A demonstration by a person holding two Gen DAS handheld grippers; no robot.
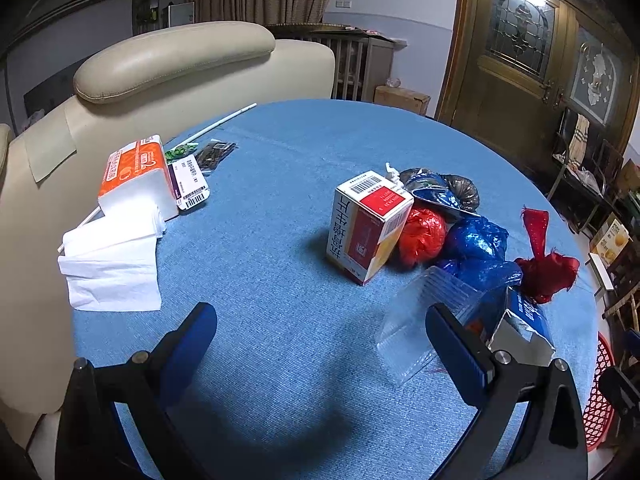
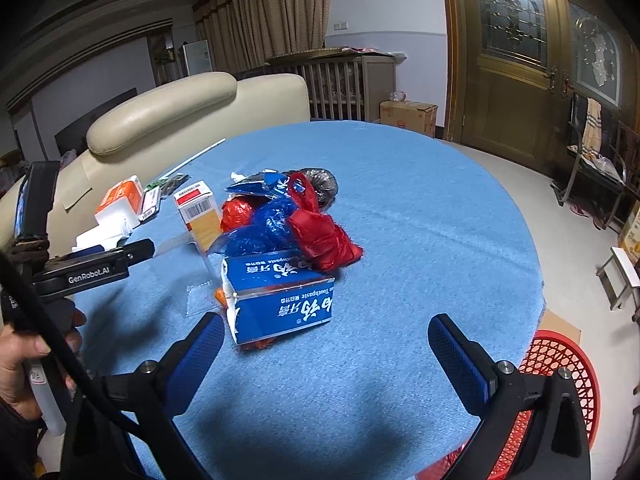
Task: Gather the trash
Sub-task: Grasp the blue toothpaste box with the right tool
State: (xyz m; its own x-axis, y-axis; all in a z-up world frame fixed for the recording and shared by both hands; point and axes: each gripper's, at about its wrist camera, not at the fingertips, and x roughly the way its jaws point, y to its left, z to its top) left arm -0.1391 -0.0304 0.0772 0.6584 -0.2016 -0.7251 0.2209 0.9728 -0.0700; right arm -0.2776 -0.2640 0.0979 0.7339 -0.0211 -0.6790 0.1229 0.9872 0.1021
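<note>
A heap of trash lies on the round blue table [image 1: 280, 184]: a red-and-white medicine box [image 1: 366, 226], a red plastic ball [image 1: 422, 236], crumpled blue bags [image 1: 478, 250], a red bag [image 1: 546, 268], a clear plastic tray [image 1: 424, 312] and a blue toothpaste box [image 2: 280, 296]. My left gripper [image 1: 320, 336] is open and empty, just short of the clear tray. My right gripper [image 2: 326, 344] is open and empty, with the toothpaste box just beyond its left finger. The same red bag [image 2: 320, 236] and medicine box [image 2: 198, 210] show in the right wrist view.
A tissue pack [image 1: 134, 178] with loose tissues [image 1: 112, 268] and small packets [image 1: 192, 180] lie at the table's left. A beige sofa [image 1: 168, 60] stands behind. A red mesh basket [image 2: 560, 372] sits on the floor at the right of the table.
</note>
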